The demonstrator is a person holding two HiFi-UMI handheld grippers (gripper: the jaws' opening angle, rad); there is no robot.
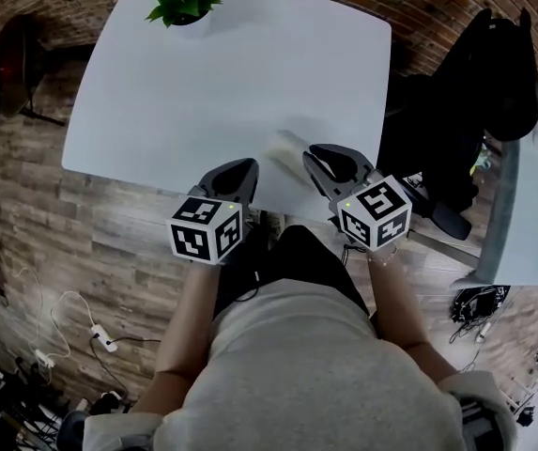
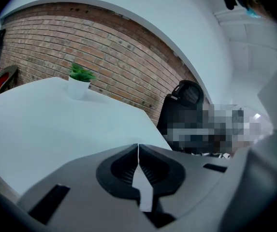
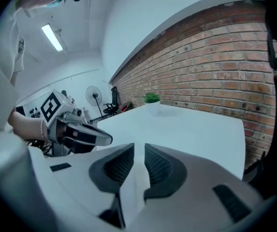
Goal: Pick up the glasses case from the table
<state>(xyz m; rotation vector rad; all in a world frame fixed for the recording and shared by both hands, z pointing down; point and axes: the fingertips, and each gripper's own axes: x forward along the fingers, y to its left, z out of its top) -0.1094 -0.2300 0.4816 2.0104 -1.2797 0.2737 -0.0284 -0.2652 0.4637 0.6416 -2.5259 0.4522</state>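
Risk: shoving the pale glasses case (image 1: 292, 147), lying near the surface's (image 1: 203, 83) front edge, by reaching with right gripper (image 1: 317, 152) jaws barely parted, empty, and left gripper (image 1: 248, 164) jaws closed, empty.

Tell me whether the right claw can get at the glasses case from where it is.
Probably yes. The pale glasses case lies near the table's near edge, just ahead of the right claw, with nothing between them; its jaws stand only slightly apart.
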